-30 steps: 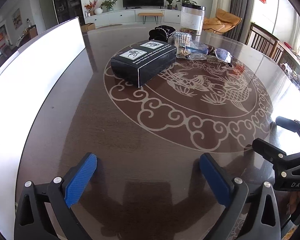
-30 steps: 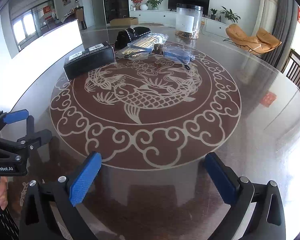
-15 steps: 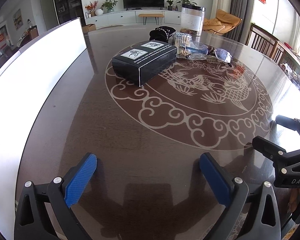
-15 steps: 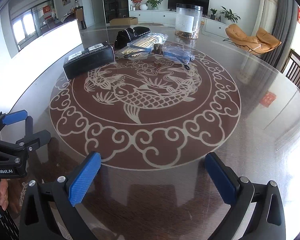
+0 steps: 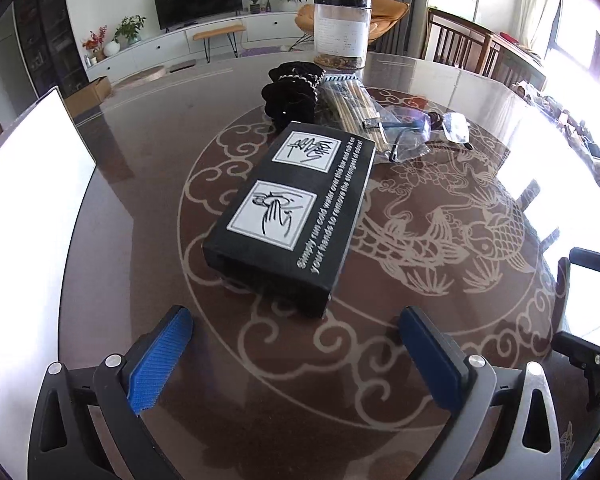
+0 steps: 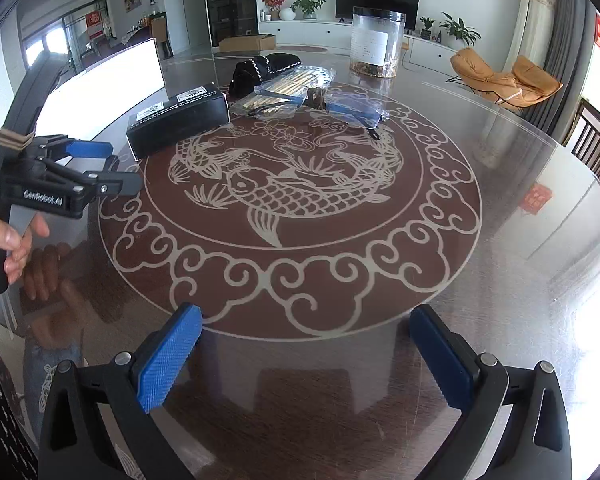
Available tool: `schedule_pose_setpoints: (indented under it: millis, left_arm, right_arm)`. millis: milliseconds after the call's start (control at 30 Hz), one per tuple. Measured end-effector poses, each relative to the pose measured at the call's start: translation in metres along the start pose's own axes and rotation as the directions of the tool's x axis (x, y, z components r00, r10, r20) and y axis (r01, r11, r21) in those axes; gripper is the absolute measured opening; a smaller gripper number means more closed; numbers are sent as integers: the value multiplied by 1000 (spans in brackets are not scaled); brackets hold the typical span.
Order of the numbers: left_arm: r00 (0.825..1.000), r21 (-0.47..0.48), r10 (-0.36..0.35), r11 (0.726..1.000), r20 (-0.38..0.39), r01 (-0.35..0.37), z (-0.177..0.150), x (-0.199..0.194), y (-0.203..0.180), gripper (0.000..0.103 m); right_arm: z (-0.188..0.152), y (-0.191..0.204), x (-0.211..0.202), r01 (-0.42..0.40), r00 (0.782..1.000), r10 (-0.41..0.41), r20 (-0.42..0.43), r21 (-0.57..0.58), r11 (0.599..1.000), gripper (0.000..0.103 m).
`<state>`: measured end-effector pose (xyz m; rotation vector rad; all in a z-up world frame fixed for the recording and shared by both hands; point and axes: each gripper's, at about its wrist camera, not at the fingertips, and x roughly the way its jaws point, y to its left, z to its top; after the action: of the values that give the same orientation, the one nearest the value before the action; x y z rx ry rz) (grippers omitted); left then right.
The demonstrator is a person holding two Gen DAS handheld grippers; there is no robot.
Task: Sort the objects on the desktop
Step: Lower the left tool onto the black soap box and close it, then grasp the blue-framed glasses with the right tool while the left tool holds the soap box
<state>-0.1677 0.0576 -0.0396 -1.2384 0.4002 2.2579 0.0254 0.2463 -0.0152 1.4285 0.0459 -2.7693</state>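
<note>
Left gripper (image 5: 296, 354) has closed in on the black box (image 5: 290, 210) since a second ago: the box was well out toward the middle of the table, now its near corner sits just ahead of the blue pads (image 5: 158, 360), roughly centred between them. Jaws spread wide, holding nothing, not touching the box yet. The box lies flat on the round glass-topped table (image 6: 520, 280), over the left part of the koi medallion, long axis angled away toward the far side. Behind it, near the far edge: a black fabric item with a chain (image 5: 294, 88), a plastic-bagged bundle of wooden sticks (image 5: 350, 102), bagged glasses (image 5: 416, 130) and a clear jar with a black lid (image 5: 342, 32). Right gripper (image 6: 306, 356) hasn't moved in that time: parked low over the near edge, jaws equally wide, empty, nothing within reach. From its camera the left gripper (image 6: 96, 164) shows at the left, a hand (image 6: 14, 240) on its handle, pointing at the box. Read: sorting hasn't really started, the box looks like first pick. The box is wide; the opening looks just enough across the short side, so the approach needs squaring up to the angled box or the pads will catch a corner and skate it on the glass.
</note>
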Motion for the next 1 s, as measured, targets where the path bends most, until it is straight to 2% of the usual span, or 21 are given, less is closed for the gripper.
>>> schedule_pose_setpoints:
  millis: [200,333,367,400,467,500,700,867,933,1000]
  left_arm:
    - [1000,-8,6,1000,-13,-7,40,25,3,103]
    - [1000,-16,15,1000,-12,-15,50,32,-3,103]
    - [1000,-29,25,999,-6,-25,50,31,-3,100]
    - [999,-41,34,999,19,-33,48,27,-4,82]
    - [998,-63,54,997,41,-52,42,20,-6,65]
    - [997,-77,64,995,44,-61,38,17,-7,60]
    - [988,-179,134,977,71,-119,-10,-11,-11,59]
    - [985,-207,153,969,77,-134,-52,-37,-17,59]
    - [984,-214,158,967,78,-138,-62,-43,-18,59]
    - [984,-220,161,966,80,-140,-66,-45,-18,59]
  right_arm:
    - [0,0,0,0,1000,0,0,0,1000,103]
    - [0,0,0,0,1000,0,0,0,1000,103]
    - [0,0,0,0,1000,0,0,0,1000,103]
    - [0,0,0,0,1000,0,0,0,1000,103]
    - [0,0,0,-1,1000,1,0,1,1000,103]
    - [0,0,0,0,1000,0,0,0,1000,103]
    - [0,0,0,0,1000,0,0,0,1000,103]
    - [1,0,0,-14,1000,14,2,-4,1000,103]
    - [12,2,5,-84,996,84,4,-89,992,102]
    - [35,4,7,-12,998,26,59,-234,972,102]
